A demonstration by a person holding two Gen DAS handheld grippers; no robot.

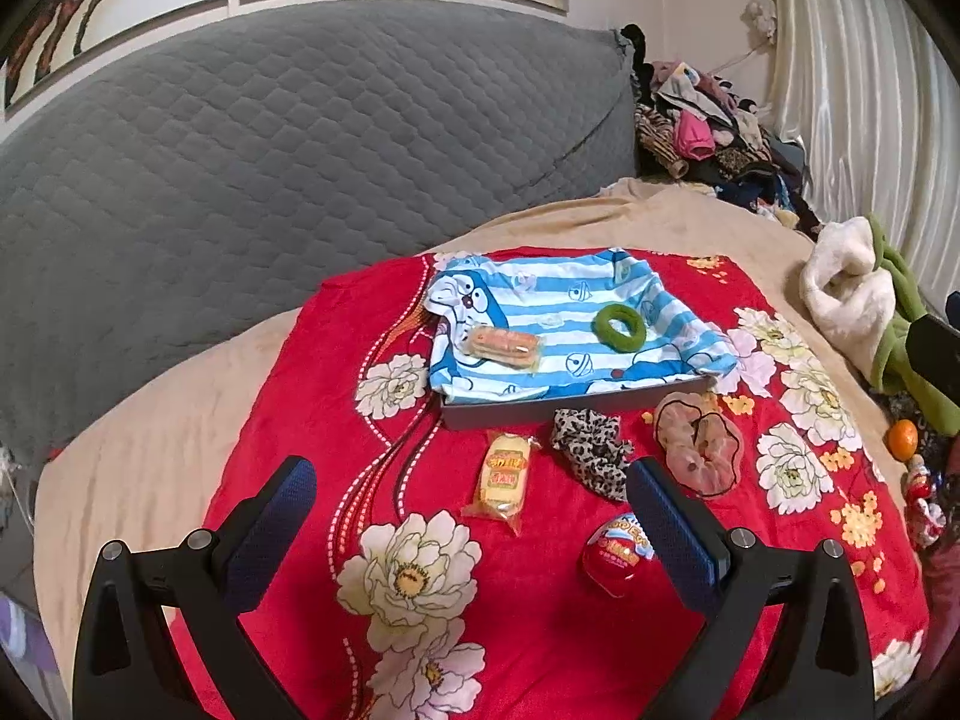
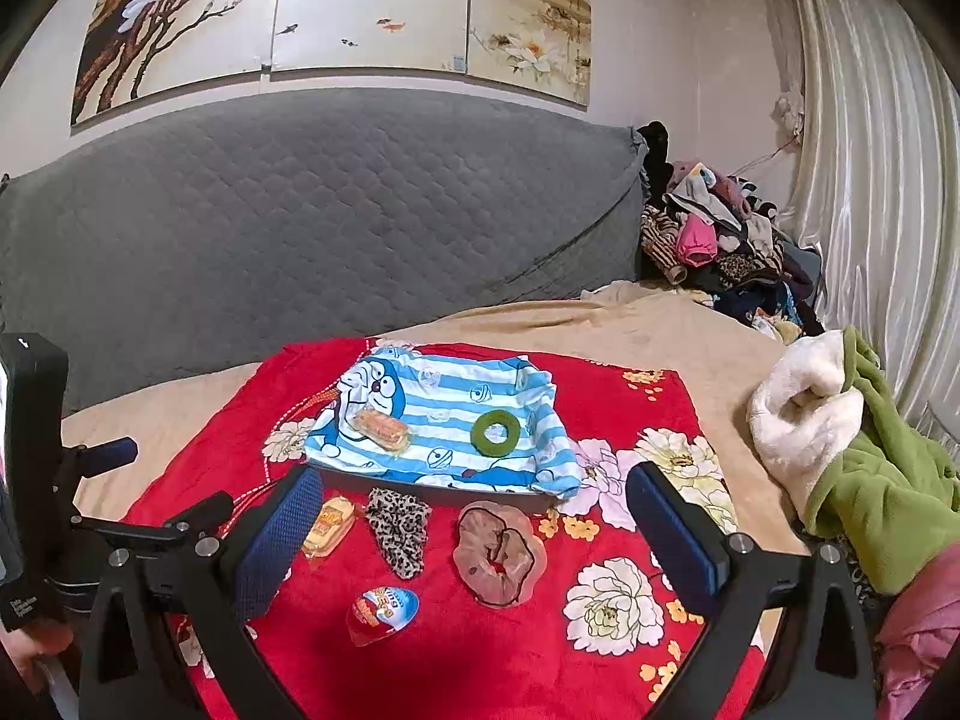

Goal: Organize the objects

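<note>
A shallow box (image 1: 570, 407) lined with a blue-striped cartoon cloth (image 2: 444, 402) lies on a red flowered blanket (image 1: 540, 630). A green ring (image 1: 619, 327) and an orange snack packet (image 1: 504, 347) rest inside it. In front of the box lie a yellow snack packet (image 1: 503, 477), a leopard scrunchie (image 1: 591, 450), a pink scrunchie (image 1: 699, 444) and a red egg-shaped toy (image 1: 615, 552). My left gripper (image 1: 471, 471) hovers open over the yellow packet, holding nothing. My right gripper (image 2: 474, 477) hangs open above the scrunchies (image 2: 498, 558), also holding nothing.
A grey quilted headboard (image 1: 270, 150) stands behind the bed. Clothes are piled (image 2: 720, 240) at the far right corner beside a curtain (image 2: 870, 180). A white and green fleece (image 2: 840, 450) lies right of the blanket, with a tangerine (image 1: 902, 439) near it.
</note>
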